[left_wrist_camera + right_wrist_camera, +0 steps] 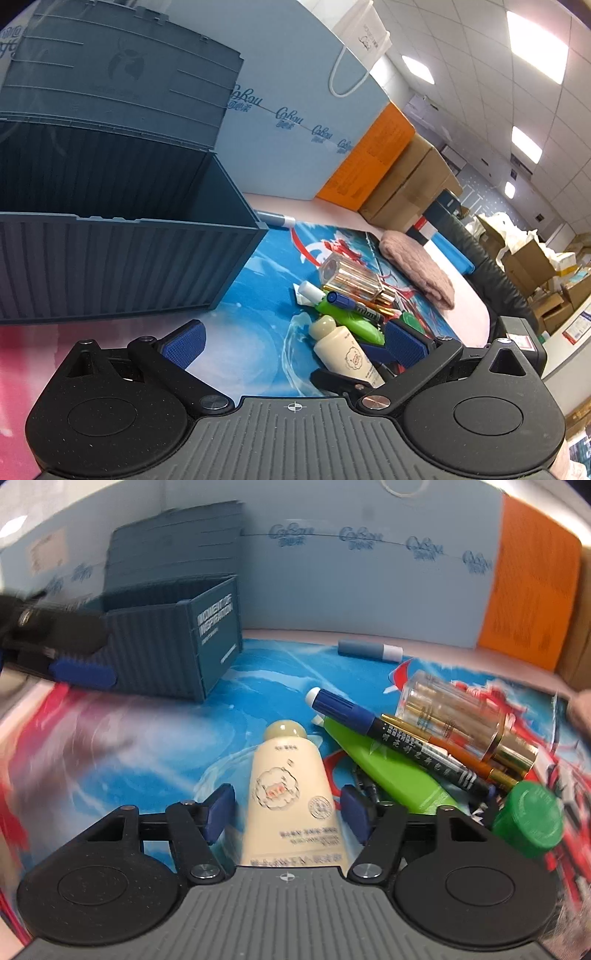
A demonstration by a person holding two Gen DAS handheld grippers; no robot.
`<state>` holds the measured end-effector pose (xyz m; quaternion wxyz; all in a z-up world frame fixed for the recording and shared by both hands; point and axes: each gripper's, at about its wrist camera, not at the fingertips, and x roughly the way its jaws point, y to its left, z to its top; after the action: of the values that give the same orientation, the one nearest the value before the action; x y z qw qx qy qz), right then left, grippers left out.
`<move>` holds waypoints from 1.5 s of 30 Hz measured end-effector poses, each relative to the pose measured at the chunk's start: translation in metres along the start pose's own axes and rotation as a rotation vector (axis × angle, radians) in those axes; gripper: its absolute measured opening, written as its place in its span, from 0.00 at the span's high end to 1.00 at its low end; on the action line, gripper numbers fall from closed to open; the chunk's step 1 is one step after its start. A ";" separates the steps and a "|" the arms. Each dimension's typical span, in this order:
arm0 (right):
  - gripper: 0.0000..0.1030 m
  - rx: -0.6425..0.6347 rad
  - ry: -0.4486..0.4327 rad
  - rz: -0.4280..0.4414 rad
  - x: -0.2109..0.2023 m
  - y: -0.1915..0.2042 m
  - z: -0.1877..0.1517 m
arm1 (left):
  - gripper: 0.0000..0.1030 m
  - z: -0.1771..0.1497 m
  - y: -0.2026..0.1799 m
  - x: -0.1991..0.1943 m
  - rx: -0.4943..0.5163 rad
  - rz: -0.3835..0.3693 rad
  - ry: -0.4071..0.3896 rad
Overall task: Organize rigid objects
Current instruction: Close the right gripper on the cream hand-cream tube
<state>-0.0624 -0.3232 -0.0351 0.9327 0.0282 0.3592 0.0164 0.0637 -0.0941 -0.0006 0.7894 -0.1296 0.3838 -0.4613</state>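
A cream tube (288, 794) with a beige cap lies on the blue and red mat (155, 746), between the pads of my right gripper (288, 812). Narrow gaps show on both sides of the tube, so the jaws stand open around it. Right of it lies a pile: a blue-capped marker (369, 723), a green tube (388, 771), a clear bottle (454, 716) with a gold cap, and a green round lid (528, 823). The dark blue box (110, 266) stands open, its lid tipped back. My left gripper (293, 341) is open and empty, low over the mat beside the box; the cream tube (343, 354) lies by its right finger.
A grey-blue stick (369, 650) with a white cap lies at the mat's far edge. A pale blue board (351, 590) and an orange box (532, 590) close off the back. A pink knitted item (417, 269) lies right of the pile. Cardboard boxes (406, 184) stand behind it.
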 end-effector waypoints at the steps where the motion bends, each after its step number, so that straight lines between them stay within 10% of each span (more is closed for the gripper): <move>1: 0.39 0.000 0.002 -0.005 0.000 0.002 0.001 | 0.00 0.001 0.000 0.001 -0.004 -0.005 0.002; 4: 0.57 -0.002 -0.001 -0.037 -0.001 0.005 0.001 | 0.00 0.002 0.002 0.000 -0.016 -0.012 0.005; 13: 0.59 0.024 -0.084 0.017 -0.027 0.029 0.014 | 0.00 0.013 0.006 -0.017 -0.054 -0.058 -0.048; 14: 0.89 0.019 -0.121 0.033 -0.034 0.034 0.019 | 0.00 0.015 0.006 -0.023 -0.053 -0.057 -0.067; 16: 0.99 0.050 -0.175 0.038 -0.044 0.039 0.030 | 0.00 0.020 0.008 -0.034 -0.049 -0.045 -0.106; 22: 0.94 -0.049 -0.143 0.044 -0.043 0.053 0.042 | 0.00 0.031 0.020 -0.058 -0.082 -0.032 -0.182; 27: 0.44 -0.053 -0.030 0.029 -0.034 0.048 0.021 | 0.00 0.032 0.017 -0.057 -0.060 -0.047 -0.169; 35: 0.44 -0.043 0.078 -0.003 -0.017 0.041 -0.006 | 0.00 0.013 -0.001 -0.018 -0.002 -0.103 0.005; 45: 0.55 0.076 -0.024 0.071 -0.030 0.046 -0.023 | 0.01 -0.022 0.012 0.047 -0.124 -0.231 0.257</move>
<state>-0.1006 -0.2783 -0.0296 0.9339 0.0766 0.3473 0.0357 0.0682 -0.1236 -0.0454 0.6660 -0.1613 0.4918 -0.5372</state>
